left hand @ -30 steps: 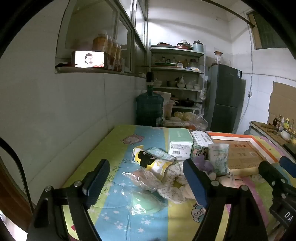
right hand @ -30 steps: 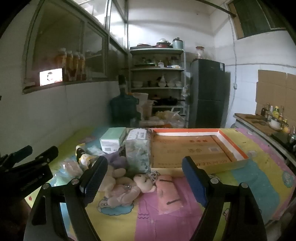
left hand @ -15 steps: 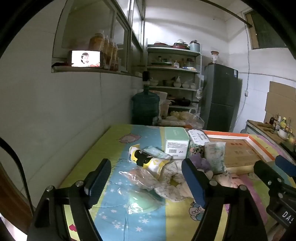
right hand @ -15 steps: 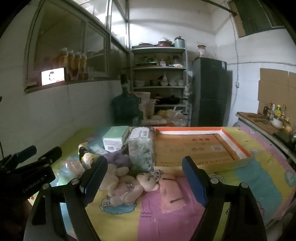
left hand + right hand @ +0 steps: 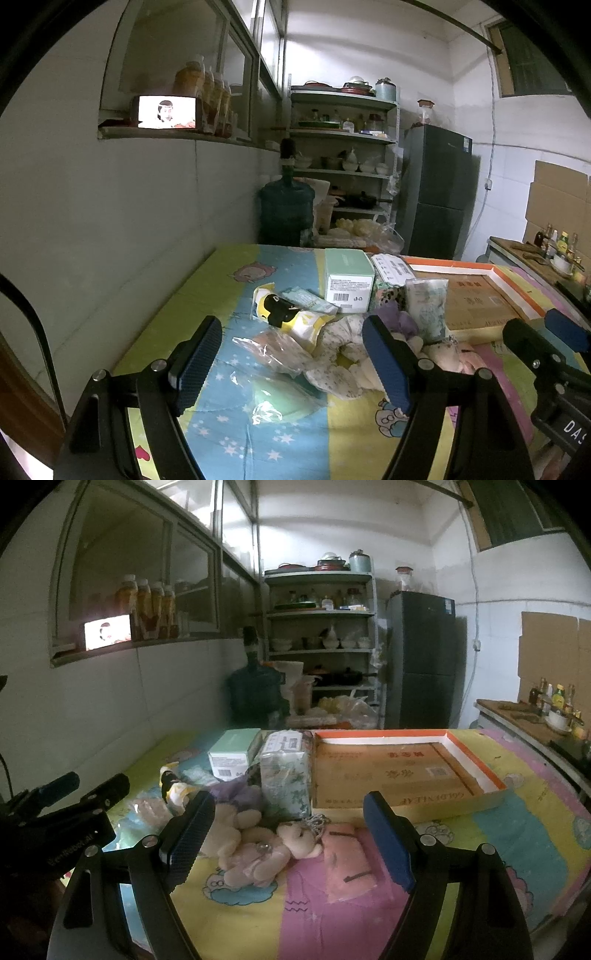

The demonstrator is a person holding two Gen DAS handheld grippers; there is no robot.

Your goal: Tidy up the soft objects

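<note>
Both black hand-held grippers, left point(image 5: 291, 360) and right point(image 5: 288, 834), spread wide and empty above the cartoon-print bedsheet point(image 5: 517, 823). Just ahead, pale plush teddy bear point(image 5: 258, 853) and pink folded cloth point(image 5: 349, 864); beyond, shallow orange-rimmed cardboard tray point(image 5: 480, 768) (likely destination). Risk: snagging crinkly clear plastic bags point(image 5: 280, 350) tangled among the soft toys.

Dim, greenish, fisheye-warped, dark corners

Printed cotton-looking cloth covers the surface point(image 5: 517, 834), crinkly glossy plastic bags point(image 5: 280, 350) lie by a fuzzy plush teddy bear point(image 5: 258, 853), the shallow box point(image 5: 391, 775) is matt cardboard, and each claw's fingers point(image 5: 192, 834) carry ribbed blue pads.
</note>
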